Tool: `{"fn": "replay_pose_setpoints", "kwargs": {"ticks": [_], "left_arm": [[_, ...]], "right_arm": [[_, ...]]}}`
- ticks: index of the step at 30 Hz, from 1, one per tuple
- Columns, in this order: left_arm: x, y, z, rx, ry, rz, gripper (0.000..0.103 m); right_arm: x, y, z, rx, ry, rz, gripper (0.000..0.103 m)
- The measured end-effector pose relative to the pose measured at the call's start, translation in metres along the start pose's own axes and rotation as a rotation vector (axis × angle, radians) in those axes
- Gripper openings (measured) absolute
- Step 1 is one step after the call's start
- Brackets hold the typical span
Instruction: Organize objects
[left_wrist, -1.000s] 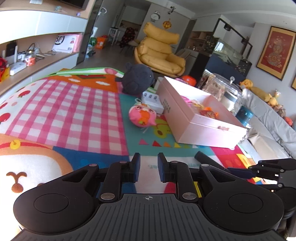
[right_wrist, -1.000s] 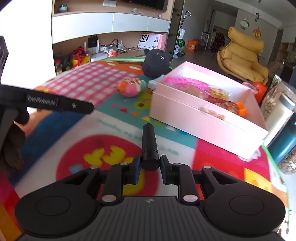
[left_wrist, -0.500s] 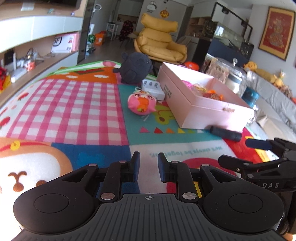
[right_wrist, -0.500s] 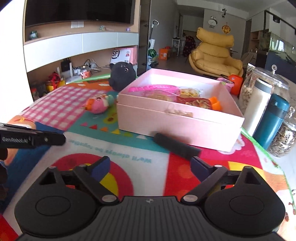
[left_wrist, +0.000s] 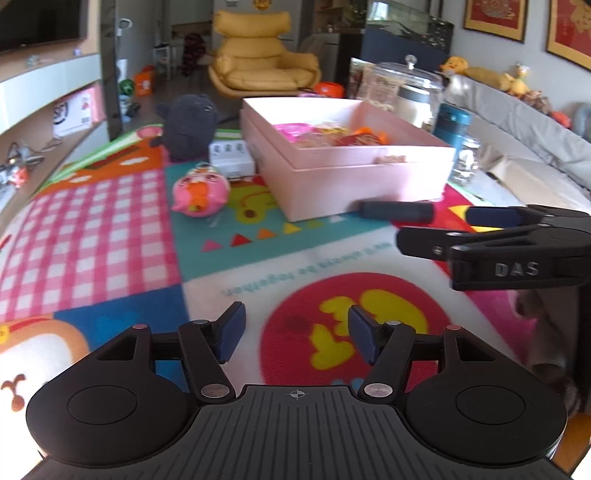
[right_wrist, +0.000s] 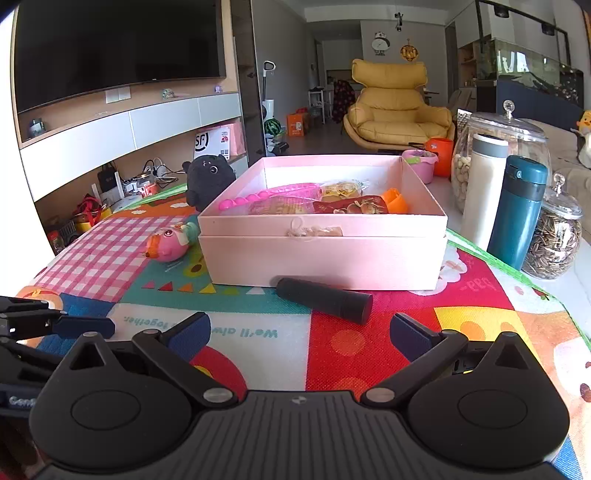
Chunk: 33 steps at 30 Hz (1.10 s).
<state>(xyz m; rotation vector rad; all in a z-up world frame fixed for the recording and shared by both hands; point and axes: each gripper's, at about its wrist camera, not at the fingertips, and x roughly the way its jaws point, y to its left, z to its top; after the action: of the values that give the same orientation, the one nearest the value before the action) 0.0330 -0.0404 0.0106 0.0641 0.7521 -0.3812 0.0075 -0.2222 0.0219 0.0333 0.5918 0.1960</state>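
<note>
beside the open pink cardboard box (right_wrist: 321, 254), the black cylinder (right_wrist: 324, 300) could roll away from the empty, widening right tool (right_wrist: 300, 329).

The black cylinder (right_wrist: 324, 300), gripped a second ago by the right gripper (right_wrist: 300, 332), now lies on the mat beside the pink box (right_wrist: 321, 254); both grippers' jaws are opening, the left gripper (left_wrist: 295, 332) empty.

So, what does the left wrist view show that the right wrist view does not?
Only the left wrist view: the white power strip beside the pink box, and framed pictures on the wall. Only the right wrist view: the wall clock and the white bottle. Both share the box, the black cylinder, the pink toy, the dark plush, the yellow armchair and the teal bottle.
</note>
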Motion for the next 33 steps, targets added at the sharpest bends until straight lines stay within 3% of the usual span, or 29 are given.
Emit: {"fn": "replay_pose_setpoints", "kwargs": {"ticks": [2,4,8,10,14,17,26,28,31,33], "left_arm": [[-0.001,0.001,-0.001,0.009,-0.006,-0.014,0.069],[-0.005,0.013,0.003,-0.059,-0.022,-0.034,0.066],[-0.015,0.035,0.034,-0.135,-0.133,0.099,0.064],[-0.011,0.043,0.055,-0.161,-0.160,0.115,0.064],[0.020,0.054,0.093,-0.179,-0.153,0.126,0.064],[0.053,0.057,0.105,-0.135,-0.097,0.206,0.065],[0.081,0.069,0.087,-0.190,-0.022,0.221,0.065],[0.079,0.071,0.083,-0.202,-0.017,0.201,0.054],[0.067,0.070,0.075,-0.217,-0.010,0.197,0.053],[0.055,0.068,0.065,-0.227,-0.009,0.154,0.053]], "right_arm": [[-0.001,-0.001,0.000,0.009,-0.005,-0.003,0.103],[-0.002,-0.002,-0.001,0.014,-0.018,-0.006,0.103],[-0.004,-0.001,-0.002,0.012,-0.033,-0.003,0.103],[-0.004,-0.001,-0.002,0.009,-0.034,0.001,0.103],[-0.006,-0.002,-0.003,0.015,-0.049,0.003,0.103],[-0.006,-0.002,-0.003,0.015,-0.047,0.003,0.103],[-0.005,0.000,-0.003,0.005,-0.045,0.002,0.103],[-0.004,0.000,-0.003,0.003,-0.043,0.002,0.103],[-0.003,0.001,-0.002,0.004,-0.037,0.001,0.103],[-0.002,0.001,-0.002,0.005,-0.032,0.001,0.103]]}}
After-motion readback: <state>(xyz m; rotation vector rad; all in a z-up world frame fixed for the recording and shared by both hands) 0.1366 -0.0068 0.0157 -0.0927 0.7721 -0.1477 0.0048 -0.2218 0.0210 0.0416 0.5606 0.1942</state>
